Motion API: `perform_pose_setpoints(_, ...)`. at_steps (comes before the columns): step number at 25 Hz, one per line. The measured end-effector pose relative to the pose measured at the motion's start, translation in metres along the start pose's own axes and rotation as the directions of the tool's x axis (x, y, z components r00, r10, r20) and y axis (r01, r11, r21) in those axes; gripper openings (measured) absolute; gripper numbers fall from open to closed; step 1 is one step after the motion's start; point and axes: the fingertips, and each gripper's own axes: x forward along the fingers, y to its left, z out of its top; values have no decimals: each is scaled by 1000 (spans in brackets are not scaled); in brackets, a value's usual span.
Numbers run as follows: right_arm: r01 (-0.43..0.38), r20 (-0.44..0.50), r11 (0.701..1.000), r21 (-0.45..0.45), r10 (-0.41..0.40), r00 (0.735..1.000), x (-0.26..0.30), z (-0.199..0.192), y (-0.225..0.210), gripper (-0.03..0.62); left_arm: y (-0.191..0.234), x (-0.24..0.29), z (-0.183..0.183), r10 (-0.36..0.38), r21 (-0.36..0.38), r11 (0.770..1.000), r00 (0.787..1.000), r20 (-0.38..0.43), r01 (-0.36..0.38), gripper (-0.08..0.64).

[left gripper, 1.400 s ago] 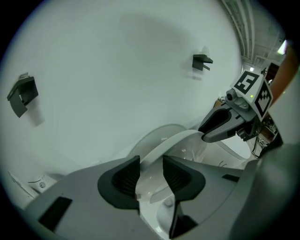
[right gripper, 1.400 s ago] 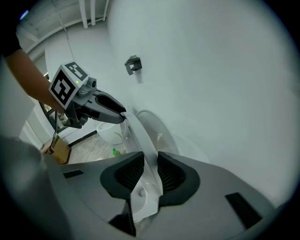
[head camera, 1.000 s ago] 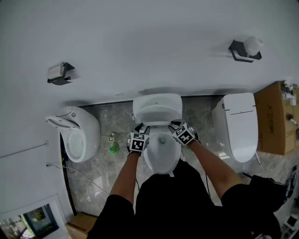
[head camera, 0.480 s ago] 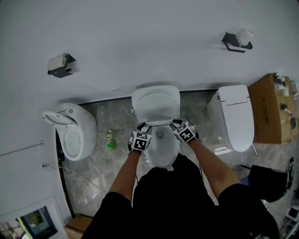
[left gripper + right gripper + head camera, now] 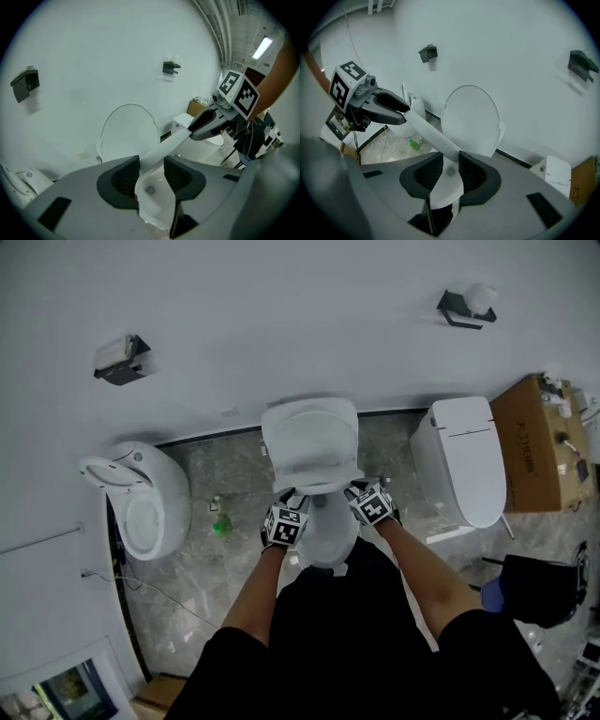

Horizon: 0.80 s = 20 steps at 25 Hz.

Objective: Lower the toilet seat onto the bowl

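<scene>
toilet seat (image 5: 172,141): tilted partway, above bowl (image 5: 324,532), nearer than upright lid (image 5: 309,435) | left gripper (image 5: 151,173): jaws opening, seat's left rim between pads, seemingly touching | right gripper (image 5: 450,171): pinching seat's right rim

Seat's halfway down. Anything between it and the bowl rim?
Nothing visible. The seat hangs tilted above the bowl, and no object shows on the rim or in the gap beneath it. The lid stands upright against the wall behind, out of the path.
</scene>
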Motion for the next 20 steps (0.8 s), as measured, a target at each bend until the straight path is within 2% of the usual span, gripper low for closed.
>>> perform_pose_setpoints(4,46,-11,993,108,-45,999,-4,-12,8,114,-8,-5,-9,0,5,1000,1000,3,0,172)
perform_pose_setpoints(8,85,-4,984,154,-85,996,-4,-28,13,114,-19,-9,-23,-24,25,999,1000,3,24,172)
perform_pose_setpoints(13,120,-42,990,67,-118,992,-7,-48,28,106,-34,-15,-42,-25,41,999,1000,10,24,175)
perform_pose_setpoints(17,118,-56,990,78,-114,992,-7,-62,36,106,-42,-18,-56,-33,49,998,999,28,32,178)
perform_pose_setpoints(20,124,-62,991,48,-121,991,-8,-74,46,106,-52,-23,-69,-36,66,997,999,38,34,178)
